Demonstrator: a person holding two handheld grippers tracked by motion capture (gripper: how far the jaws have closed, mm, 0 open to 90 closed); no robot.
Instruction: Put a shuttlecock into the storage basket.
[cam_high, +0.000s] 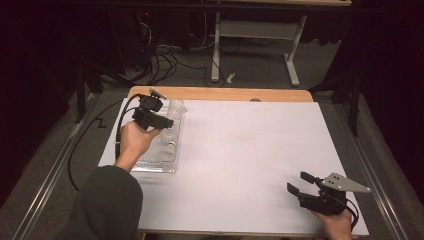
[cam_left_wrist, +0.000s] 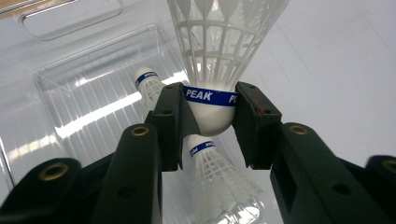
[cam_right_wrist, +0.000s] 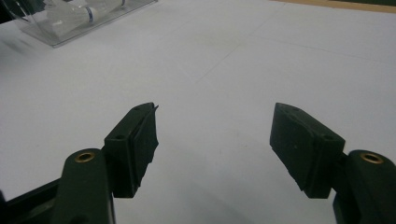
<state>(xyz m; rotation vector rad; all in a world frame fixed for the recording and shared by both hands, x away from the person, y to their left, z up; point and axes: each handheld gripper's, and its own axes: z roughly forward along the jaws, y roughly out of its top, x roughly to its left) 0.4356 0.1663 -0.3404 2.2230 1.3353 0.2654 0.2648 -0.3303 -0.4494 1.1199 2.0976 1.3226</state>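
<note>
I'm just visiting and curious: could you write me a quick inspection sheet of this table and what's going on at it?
Surface: white table top with a wooden far edge, mostly bare.
Job's things: clear plastic tray at the left; held shuttlecock with a blue band reading PEAK; two more shuttlecocks lying in the tray.
Clutter: nothing seen on the table.
Grippers: left gripper clamped on the held shuttlecock's white cork above the tray; right gripper open, near the table's right front corner.
Cables: black cable trailing from the left gripper; more wires on the floor behind.
Surroundings: dark room, a table frame beyond.
</note>
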